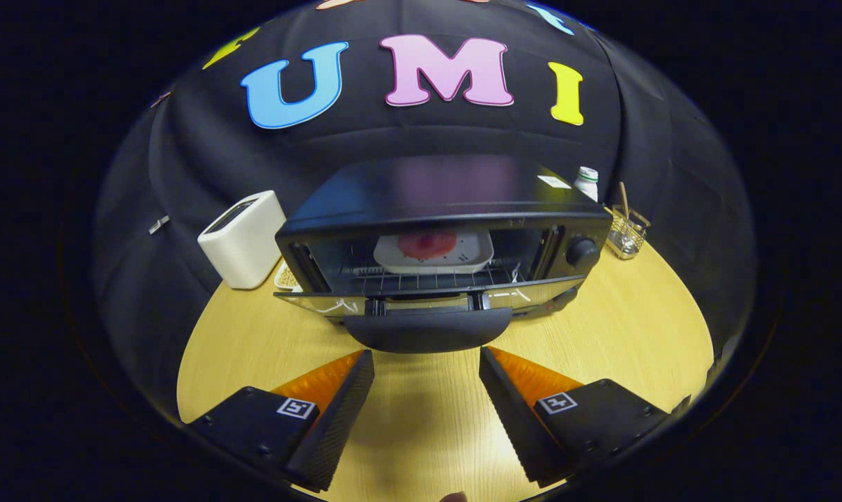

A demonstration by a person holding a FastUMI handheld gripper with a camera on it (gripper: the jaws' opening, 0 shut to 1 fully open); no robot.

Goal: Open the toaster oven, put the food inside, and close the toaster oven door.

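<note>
Black and boxy, the toaster oven (pixel 438 230) sat on the pale wooden worktop (pixel 602 335) with its door (pixel 428 307) folded down flat and the handle (pixel 428 329) facing the claw (pixel 426 362). Inside, on the wire rack (pixel 435 279), rested a white tray (pixel 435 254) carrying the pinkish-red food (pixel 428 244). The claw was spread wide and held nothing — its fingers (pixel 337 411) lay just short of the handle. A white toaster (pixel 243 238) stood beside the oven; a small wire basket (pixel 626 233) and a bottle (pixel 587 183) stood on its other side.
</note>
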